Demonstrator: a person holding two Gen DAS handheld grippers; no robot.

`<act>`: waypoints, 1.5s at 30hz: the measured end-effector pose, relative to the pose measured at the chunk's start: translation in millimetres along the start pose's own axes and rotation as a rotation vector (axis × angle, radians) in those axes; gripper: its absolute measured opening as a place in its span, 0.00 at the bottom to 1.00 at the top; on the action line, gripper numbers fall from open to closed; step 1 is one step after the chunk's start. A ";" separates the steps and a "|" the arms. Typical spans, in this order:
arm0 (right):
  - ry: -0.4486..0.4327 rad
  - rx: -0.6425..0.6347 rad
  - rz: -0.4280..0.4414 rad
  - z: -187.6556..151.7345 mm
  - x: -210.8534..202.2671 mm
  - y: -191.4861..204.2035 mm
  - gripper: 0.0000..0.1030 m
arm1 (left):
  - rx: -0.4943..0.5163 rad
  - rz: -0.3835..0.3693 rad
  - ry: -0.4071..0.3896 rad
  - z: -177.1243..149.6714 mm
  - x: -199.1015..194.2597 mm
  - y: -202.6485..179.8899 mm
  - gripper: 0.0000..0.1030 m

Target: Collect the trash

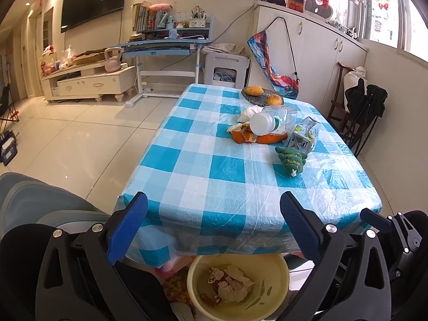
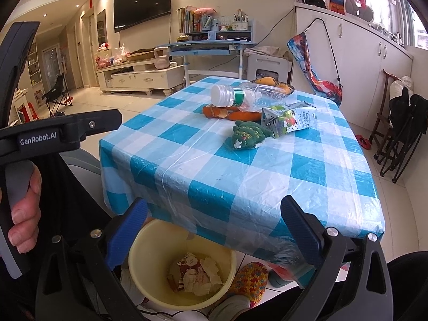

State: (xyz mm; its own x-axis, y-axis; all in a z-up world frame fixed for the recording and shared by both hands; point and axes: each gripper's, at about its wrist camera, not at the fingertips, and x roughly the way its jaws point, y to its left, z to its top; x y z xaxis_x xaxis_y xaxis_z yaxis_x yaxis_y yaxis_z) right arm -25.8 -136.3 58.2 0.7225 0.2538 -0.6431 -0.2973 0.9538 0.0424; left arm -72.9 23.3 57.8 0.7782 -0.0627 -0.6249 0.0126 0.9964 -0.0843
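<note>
A yellow bin (image 1: 195, 289) (image 2: 139, 278) stands on the floor under the table's near edge, with crumpled wrappers (image 1: 231, 285) (image 2: 196, 275) inside. On the blue checked tablecloth (image 1: 214, 160) (image 2: 214, 171) lie a clear plastic bottle (image 1: 272, 123) (image 2: 248, 96), a crushed drink carton (image 1: 305, 135) (image 2: 289, 120), orange wrappers (image 1: 248, 137) (image 2: 227, 113), white tissue (image 1: 248, 112) and a green knitted toy (image 1: 291, 160) (image 2: 246, 135). My left gripper (image 1: 214, 224) hangs open above the bin, holding nothing. My right gripper (image 2: 214, 227) is open and empty too, near the table's front edge.
A dish of mangoes (image 1: 263, 96) (image 2: 278, 84) sits at the table's far end. A person's hand (image 2: 24, 214) grips the left tool's handle. A crocheted slipper (image 2: 248, 281) lies beside the bin. Folding chairs (image 1: 361, 112) stand to the right, a desk (image 1: 165, 45) behind.
</note>
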 end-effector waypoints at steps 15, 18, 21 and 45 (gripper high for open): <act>-0.007 0.060 0.039 2.3 0.6 -10.3 0.93 | -0.018 -0.009 0.005 -1.0 -0.6 1.1 0.93; -0.003 0.116 0.049 8.8 6.4 -21.6 0.93 | -0.018 -0.012 0.006 -1.5 -0.9 0.3 0.93; 0.002 0.156 0.064 17.0 16.6 -30.4 0.93 | -0.021 -0.016 0.007 -1.5 -1.3 1.3 0.93; 0.157 0.214 0.108 63.6 107.2 -68.7 0.37 | 0.141 -0.115 0.052 83.1 67.2 -32.5 0.93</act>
State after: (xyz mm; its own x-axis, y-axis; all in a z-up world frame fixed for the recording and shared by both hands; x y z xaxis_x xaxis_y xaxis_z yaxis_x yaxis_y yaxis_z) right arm 111.8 -164.4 35.0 0.5831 0.3440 -0.7360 -0.2166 0.9390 0.2673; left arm 31.2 -8.5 83.0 0.7333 -0.1756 -0.6568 0.1901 0.9805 -0.0499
